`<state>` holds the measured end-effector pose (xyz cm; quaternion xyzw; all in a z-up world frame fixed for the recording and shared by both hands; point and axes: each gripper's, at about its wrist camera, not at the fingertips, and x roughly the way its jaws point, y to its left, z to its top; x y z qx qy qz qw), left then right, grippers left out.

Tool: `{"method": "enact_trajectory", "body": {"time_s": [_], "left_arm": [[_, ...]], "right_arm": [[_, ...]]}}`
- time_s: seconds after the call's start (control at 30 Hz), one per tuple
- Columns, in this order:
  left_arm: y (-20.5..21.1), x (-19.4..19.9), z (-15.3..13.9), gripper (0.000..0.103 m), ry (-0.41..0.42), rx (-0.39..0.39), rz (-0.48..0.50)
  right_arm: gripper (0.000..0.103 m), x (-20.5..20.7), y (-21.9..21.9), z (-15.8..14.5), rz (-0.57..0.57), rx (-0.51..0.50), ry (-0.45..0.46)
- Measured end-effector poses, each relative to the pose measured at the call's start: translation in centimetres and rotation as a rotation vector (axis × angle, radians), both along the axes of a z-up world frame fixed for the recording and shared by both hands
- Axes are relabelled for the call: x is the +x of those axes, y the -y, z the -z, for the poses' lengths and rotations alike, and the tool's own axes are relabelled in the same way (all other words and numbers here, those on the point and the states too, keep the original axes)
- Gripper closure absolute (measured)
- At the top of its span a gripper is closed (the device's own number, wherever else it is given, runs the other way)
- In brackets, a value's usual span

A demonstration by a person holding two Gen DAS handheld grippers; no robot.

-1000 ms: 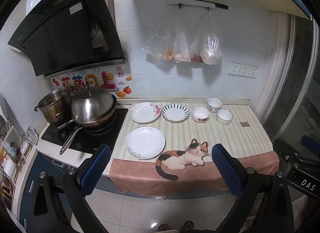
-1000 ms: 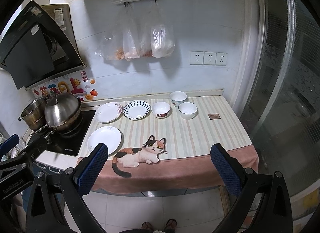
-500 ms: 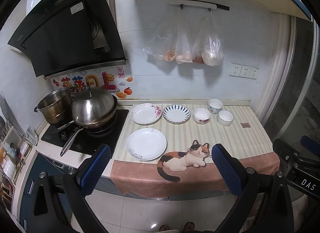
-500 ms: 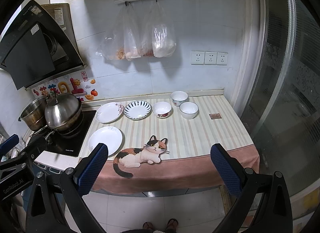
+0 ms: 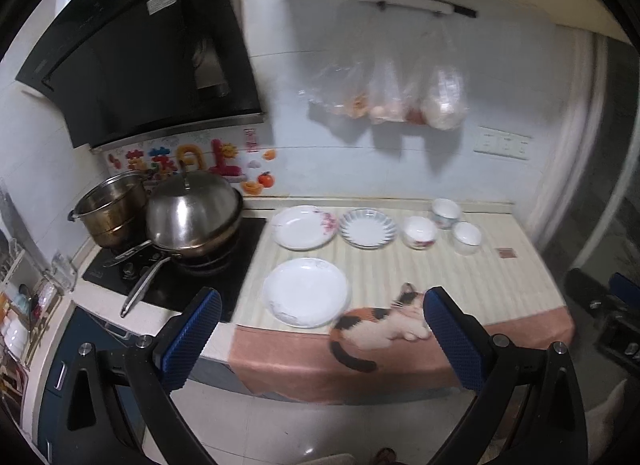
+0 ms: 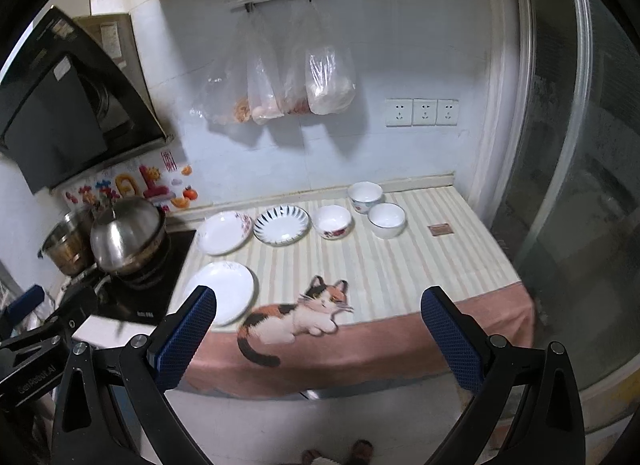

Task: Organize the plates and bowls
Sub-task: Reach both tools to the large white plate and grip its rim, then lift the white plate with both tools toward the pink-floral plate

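Observation:
On the striped counter cloth lie three plates: a plain white plate (image 5: 306, 291) (image 6: 226, 292) at the front, a floral plate (image 5: 304, 226) (image 6: 224, 232) behind it, and a blue-striped plate (image 5: 368, 227) (image 6: 283, 224). To their right stand three white bowls: one with a flower pattern (image 5: 419, 231) (image 6: 332, 221), one at the back (image 5: 445, 212) (image 6: 365, 196) and one at the right (image 5: 467, 237) (image 6: 386, 219). My left gripper (image 5: 320, 317) and right gripper (image 6: 318, 317) are both open and empty, held short of the counter's front edge.
A stove at the left carries a lidded wok (image 5: 194, 217) (image 6: 128, 235) and a steel pot (image 5: 110, 207). A black range hood (image 5: 144, 53) hangs above it. Plastic bags (image 6: 288, 81) hang on the back wall. A glass door (image 6: 580, 185) stands at the right.
Both grippers have moved forward toward the counter, so the plates and bowls look larger. The left view is blurred from motion. Both stay open.

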<state>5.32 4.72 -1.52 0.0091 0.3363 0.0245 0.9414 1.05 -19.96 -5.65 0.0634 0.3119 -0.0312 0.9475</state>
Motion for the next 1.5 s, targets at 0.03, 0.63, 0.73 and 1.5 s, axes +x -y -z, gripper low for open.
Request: {"method": "enact_trajectory", "body": {"time_s": [0.03,0.63,0.73,1.5], "left_arm": [[-0.6,0.9,0.8,0.000,0.002,0.009,-0.018],[-12.1,23.8,25.3,0.005,-0.484,-0.050,-0.205],[-13.7,27.1,29.7,0.013,-0.585,-0.105,-0.226],[-11.9,29.2,35.8,0.060,-0.737,-0.203,-0.208]], "right_arm": [[0.000,0.6,-0.1,0.5,-0.013,0.013,0.006],[0.000,32.1,-8.1,27.2,-0.351,0.138,-0.520],[0.006,36.8,-10.0,31.7,-0.403,0.139,-0.587],[0.089,46.4,-16.1,41.1,-0.642,0.191,-0.809]]}}
